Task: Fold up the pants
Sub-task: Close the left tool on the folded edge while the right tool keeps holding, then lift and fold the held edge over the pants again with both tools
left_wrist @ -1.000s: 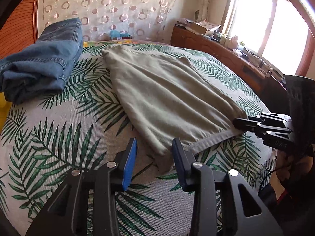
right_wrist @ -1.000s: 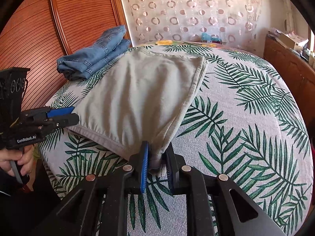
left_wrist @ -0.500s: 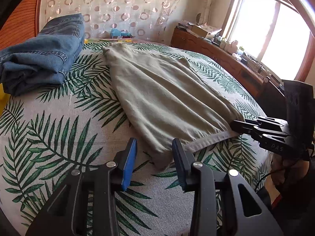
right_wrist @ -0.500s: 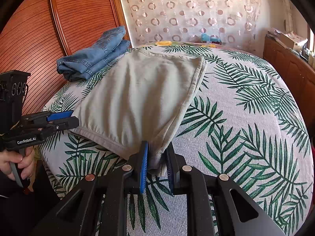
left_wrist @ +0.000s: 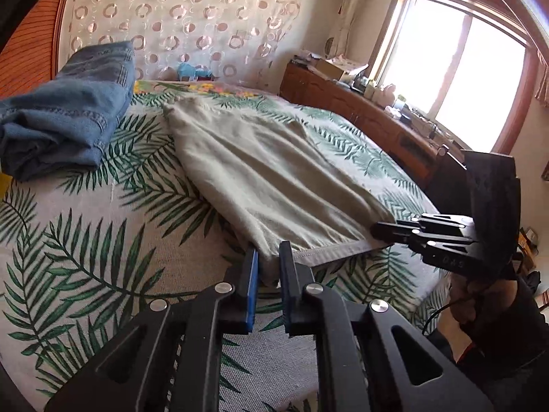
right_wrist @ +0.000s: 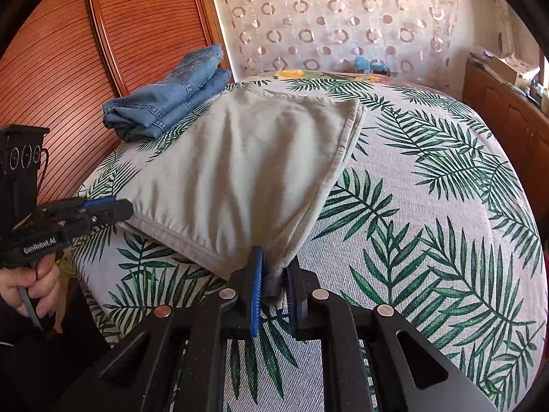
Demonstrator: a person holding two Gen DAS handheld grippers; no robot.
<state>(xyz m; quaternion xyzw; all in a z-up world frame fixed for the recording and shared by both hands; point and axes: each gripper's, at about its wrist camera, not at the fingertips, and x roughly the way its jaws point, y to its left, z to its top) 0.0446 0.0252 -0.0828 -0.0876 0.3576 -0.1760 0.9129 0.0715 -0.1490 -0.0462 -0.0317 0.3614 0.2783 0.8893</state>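
Grey-green pants [left_wrist: 274, 178] [right_wrist: 247, 158] lie flat on the palm-leaf bed cover [left_wrist: 85, 240], their hem towards me. My left gripper [left_wrist: 269, 257] has the hem's near left corner between its blue pads; its jaws are closing and pinch the cloth. From the right wrist view the left gripper [right_wrist: 127, 207] sits at the hem's left end, held by a hand [right_wrist: 31, 285]. My right gripper [right_wrist: 276, 264] is shut on the hem's right corner, which bunches between its pads. In the left wrist view the right gripper [left_wrist: 377, 231] grips that same end.
Folded blue jeans [left_wrist: 65, 116] [right_wrist: 171, 103] lie at the bed's far left, beside the pants. A wooden slatted panel [right_wrist: 68, 51] stands to the left. A cluttered wooden cabinet [left_wrist: 360, 116] runs along the right under a bright window. Bare bed cover [right_wrist: 429, 206] stretches to the right.
The left gripper's jaws, wide apart before, have come together around the pants' left hem corner. The right gripper has kept its grip and place.
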